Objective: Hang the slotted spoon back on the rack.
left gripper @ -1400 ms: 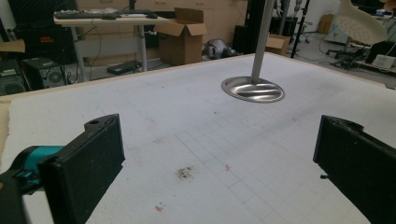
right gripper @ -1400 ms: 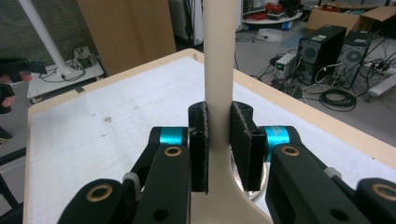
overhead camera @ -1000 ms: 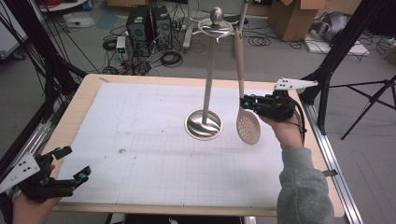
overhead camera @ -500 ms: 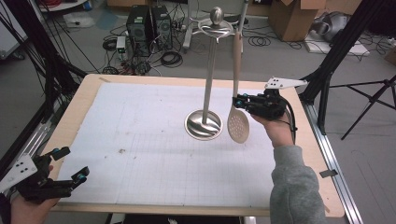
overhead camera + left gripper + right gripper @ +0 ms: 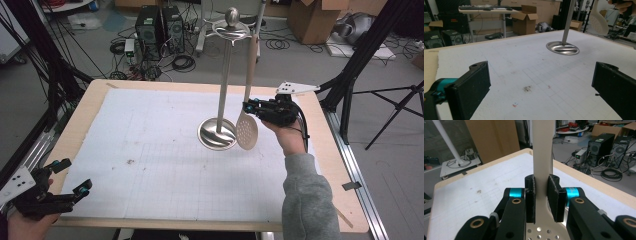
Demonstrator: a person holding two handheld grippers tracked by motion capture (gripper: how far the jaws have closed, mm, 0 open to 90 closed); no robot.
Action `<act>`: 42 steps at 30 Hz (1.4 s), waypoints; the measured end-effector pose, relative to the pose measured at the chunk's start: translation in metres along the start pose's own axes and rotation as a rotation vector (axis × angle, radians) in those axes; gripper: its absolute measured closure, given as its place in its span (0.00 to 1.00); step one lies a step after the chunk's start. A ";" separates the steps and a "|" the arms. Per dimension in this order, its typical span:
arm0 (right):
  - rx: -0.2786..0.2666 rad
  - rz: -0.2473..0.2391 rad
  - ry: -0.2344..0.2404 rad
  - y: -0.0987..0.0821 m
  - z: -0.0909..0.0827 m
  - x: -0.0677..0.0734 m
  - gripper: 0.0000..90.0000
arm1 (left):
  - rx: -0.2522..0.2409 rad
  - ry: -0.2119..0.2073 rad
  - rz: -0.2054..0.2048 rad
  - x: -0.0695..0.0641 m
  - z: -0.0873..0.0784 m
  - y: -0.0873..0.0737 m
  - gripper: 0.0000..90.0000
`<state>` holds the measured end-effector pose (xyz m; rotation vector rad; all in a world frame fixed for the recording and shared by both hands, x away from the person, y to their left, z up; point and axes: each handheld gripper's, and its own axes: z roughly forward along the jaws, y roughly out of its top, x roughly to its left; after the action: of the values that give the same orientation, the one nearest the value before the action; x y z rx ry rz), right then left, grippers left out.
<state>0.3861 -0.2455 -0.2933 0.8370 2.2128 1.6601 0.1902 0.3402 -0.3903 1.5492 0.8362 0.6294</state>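
A metal utensil stand (image 5: 220,131) with a round base (image 5: 563,47) and a tall pole rises at the middle of the white mat. A cream slotted spatula (image 5: 247,129) hangs upright beside the pole, its handle (image 5: 542,157) reaching up toward the stand's top ring. My right gripper (image 5: 253,107) is shut on the spatula's handle just above the perforated head (image 5: 541,232), both pads pressing it. My left gripper (image 5: 70,177) rests at the near left corner of the table, open, with nothing between its fingers (image 5: 471,87).
The white gridded mat (image 5: 165,155) covers a wooden table (image 5: 85,107); a small dark stain (image 5: 527,88) marks the mat. Black frame posts stand left and right. Computers, cables and cardboard boxes lie on the floor beyond the far edge.
My right gripper has carried the spatula leftward, closer to the stand's pole. The left gripper has stayed where it was.
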 end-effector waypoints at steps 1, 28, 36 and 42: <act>-0.003 -0.004 0.001 0.000 0.001 0.000 0.86 | 0.001 0.001 0.001 0.000 -0.001 0.000 0.02; -0.032 -0.007 -0.074 -0.022 -0.005 0.011 0.19 | 0.006 -0.043 0.000 0.001 0.020 0.001 0.02; -0.041 -0.012 -0.072 -0.032 -0.010 0.022 0.16 | 0.014 -0.076 -0.001 0.000 0.036 0.001 0.02; -0.032 -0.027 -0.075 -0.043 -0.018 0.028 0.16 | 0.016 -0.098 0.004 -0.001 0.049 0.002 0.02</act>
<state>0.3417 -0.2513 -0.3244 0.8435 2.1320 1.6203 0.2287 0.3097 -0.3957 1.5833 0.7659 0.5457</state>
